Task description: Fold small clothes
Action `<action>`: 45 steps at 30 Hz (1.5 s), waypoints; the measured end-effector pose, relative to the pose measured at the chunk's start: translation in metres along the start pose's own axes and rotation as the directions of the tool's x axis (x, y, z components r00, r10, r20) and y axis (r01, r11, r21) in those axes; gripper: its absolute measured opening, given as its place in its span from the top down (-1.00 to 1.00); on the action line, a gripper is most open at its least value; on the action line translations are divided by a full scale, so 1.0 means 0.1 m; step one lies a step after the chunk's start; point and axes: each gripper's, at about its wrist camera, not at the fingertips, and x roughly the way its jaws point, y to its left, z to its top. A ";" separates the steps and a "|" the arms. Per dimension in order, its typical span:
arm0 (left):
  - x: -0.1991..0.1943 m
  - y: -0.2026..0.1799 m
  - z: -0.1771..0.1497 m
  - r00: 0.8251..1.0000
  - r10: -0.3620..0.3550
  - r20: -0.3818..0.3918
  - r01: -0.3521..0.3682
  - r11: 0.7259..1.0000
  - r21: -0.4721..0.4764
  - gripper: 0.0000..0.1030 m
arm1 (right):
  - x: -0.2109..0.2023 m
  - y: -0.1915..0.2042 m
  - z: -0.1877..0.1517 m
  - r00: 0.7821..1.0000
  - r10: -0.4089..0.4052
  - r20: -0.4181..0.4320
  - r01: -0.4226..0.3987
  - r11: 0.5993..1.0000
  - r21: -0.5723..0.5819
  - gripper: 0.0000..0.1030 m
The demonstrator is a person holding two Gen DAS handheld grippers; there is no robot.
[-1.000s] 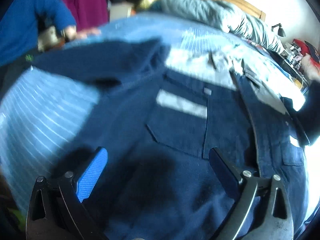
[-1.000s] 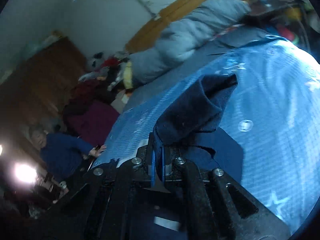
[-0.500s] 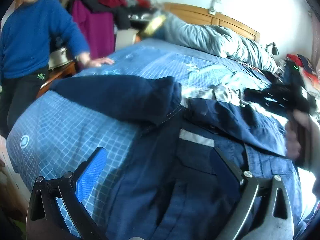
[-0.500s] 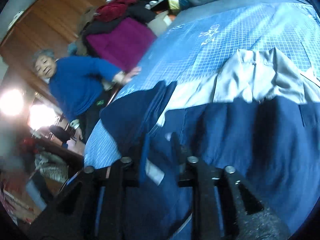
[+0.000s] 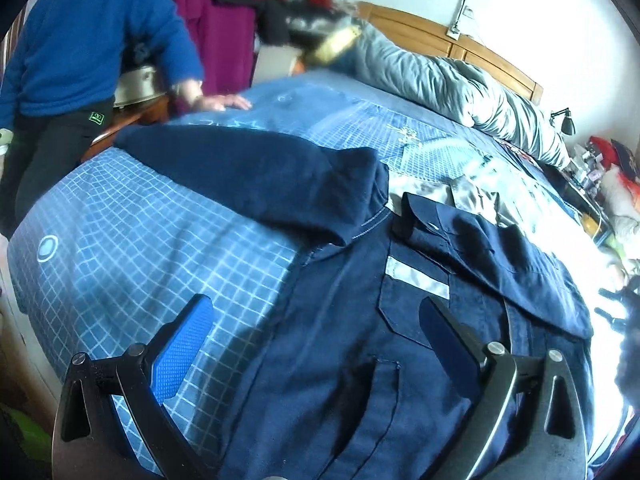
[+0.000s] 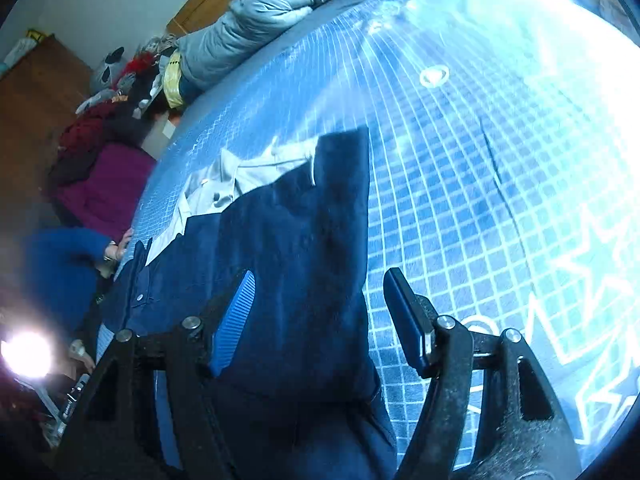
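On the bed (image 5: 120,248), over a blue grid-pattern cover, a navy work jacket (image 5: 360,340) lies spread flat. One sleeve (image 5: 248,172) stretches out to the left; the other sleeve (image 5: 492,256) is folded across the chest above a grey reflective stripe (image 5: 416,278). Left gripper (image 5: 316,332) hovers over the jacket front, jaws wide apart, empty. Right gripper (image 6: 320,304) also spread, empty, above dark fabric. A person in a blue sweater (image 5: 80,40) rests a hand on the bed's far edge.
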 end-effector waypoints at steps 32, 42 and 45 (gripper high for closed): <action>1.48 2.56 1.19 0.976 -0.181 -0.118 0.084 0.821 -0.565 -0.41 | -0.46 0.45 -0.44 0.996 -0.025 0.086 0.042 0.977 -0.207 0.03; 1.95 2.64 1.48 0.984 -0.160 -0.074 0.090 0.817 -0.570 -0.36 | -0.01 1.15 -0.48 1.000 0.029 0.011 -0.023 0.944 -0.328 0.02; 2.06 2.64 1.59 0.988 -0.135 -0.070 0.074 0.831 -0.551 -0.09 | 0.09 1.28 -0.52 0.999 0.042 -0.010 -0.043 0.939 -0.341 0.02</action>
